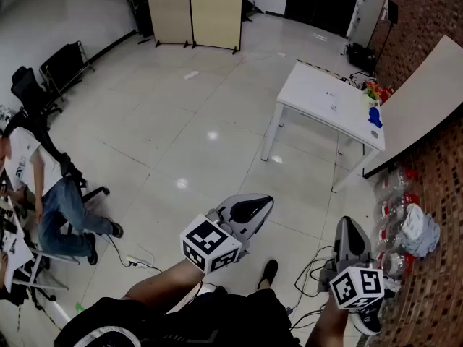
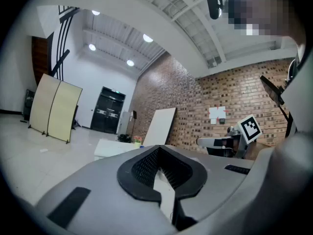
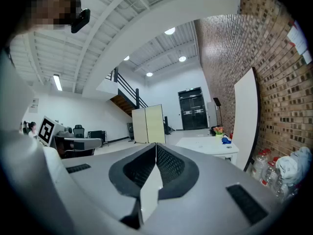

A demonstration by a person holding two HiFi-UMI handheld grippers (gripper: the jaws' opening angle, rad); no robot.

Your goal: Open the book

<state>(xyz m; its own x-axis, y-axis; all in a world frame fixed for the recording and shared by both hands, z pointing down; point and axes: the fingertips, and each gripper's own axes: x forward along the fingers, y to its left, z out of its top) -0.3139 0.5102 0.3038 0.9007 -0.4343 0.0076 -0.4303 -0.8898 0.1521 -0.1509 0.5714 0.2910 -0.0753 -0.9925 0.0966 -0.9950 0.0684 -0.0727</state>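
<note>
No book shows in any view. Both grippers are held level over the bare floor, well short of a white table [image 1: 318, 100] at the upper right. That table carries a blue item [image 1: 374, 116] and some flowers [image 1: 372, 91]. My left gripper [image 1: 266, 202] is shut with nothing between its jaws, and its tips meet in the left gripper view [image 2: 159, 149]. To its right, my right gripper [image 1: 347, 224] is also shut and empty, its tips pressed together in the right gripper view [image 3: 156, 145]. The table also shows beyond the jaws [image 3: 205, 145].
A person [image 1: 51, 194] sits on a chair at the far left by a desk. A folding screen [image 1: 194, 9] stands at the back. A white board [image 1: 419, 100] leans on the brick wall at right, with bottles [image 1: 394, 194] and cables [image 1: 311, 266] on the floor below it.
</note>
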